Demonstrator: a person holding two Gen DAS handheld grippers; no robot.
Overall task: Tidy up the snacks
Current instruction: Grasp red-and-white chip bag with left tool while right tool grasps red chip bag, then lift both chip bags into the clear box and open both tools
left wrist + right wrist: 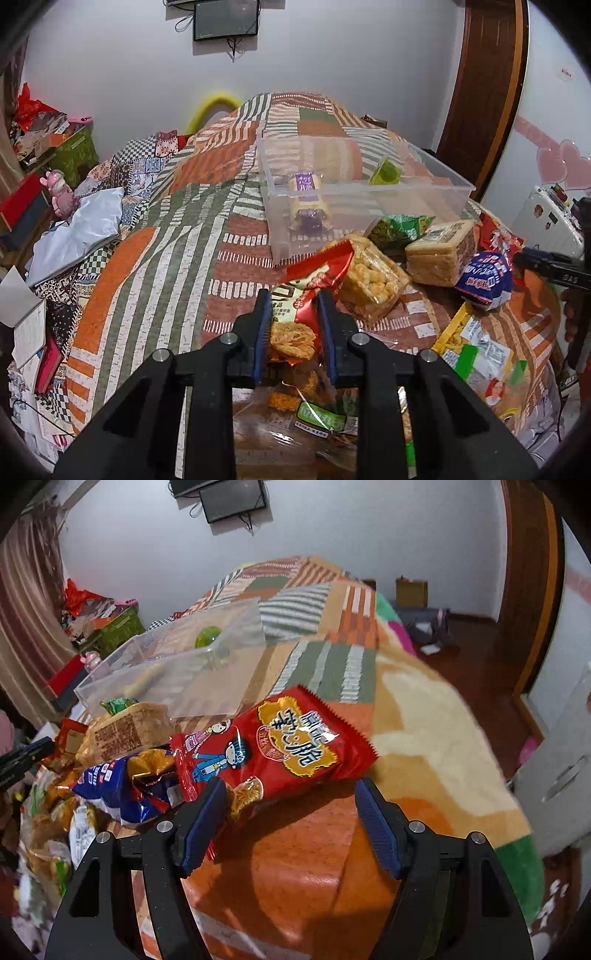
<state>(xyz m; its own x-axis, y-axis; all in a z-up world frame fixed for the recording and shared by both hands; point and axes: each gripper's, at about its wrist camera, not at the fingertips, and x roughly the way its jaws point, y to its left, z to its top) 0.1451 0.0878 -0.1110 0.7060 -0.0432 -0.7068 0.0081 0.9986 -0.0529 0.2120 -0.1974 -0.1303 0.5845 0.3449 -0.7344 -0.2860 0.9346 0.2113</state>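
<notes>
Red snack packet (273, 749) lies tilted just ahead of the right tongs (291, 805); its lower left corner sits against the left pad, while the right pad stands clear of it. Right tongs spread wide, holding nothing firmly that can be seen. The packet rests on the bed's orange patchwork blanket (295, 878), with a blue bag (110, 790) touching it on the left side.

Left tongs (291, 314) narrowed around a red-and-white snack bag (299, 314); both blue pads press on the bag's sides, fried pieces visible through its clear window between them. Clenched on that bag.

Ahead of the left tongs and slightly right: a clear pack of puffed squares (369, 280), then a wrapped cake block (439, 254) and a green bag (399, 227). Further ahead, a clear plastic bin (424, 181) on the bed holds a purple-and-yellow packet (306, 199) and a green cup-shaped snack (386, 171), well apart from each other.
</notes>
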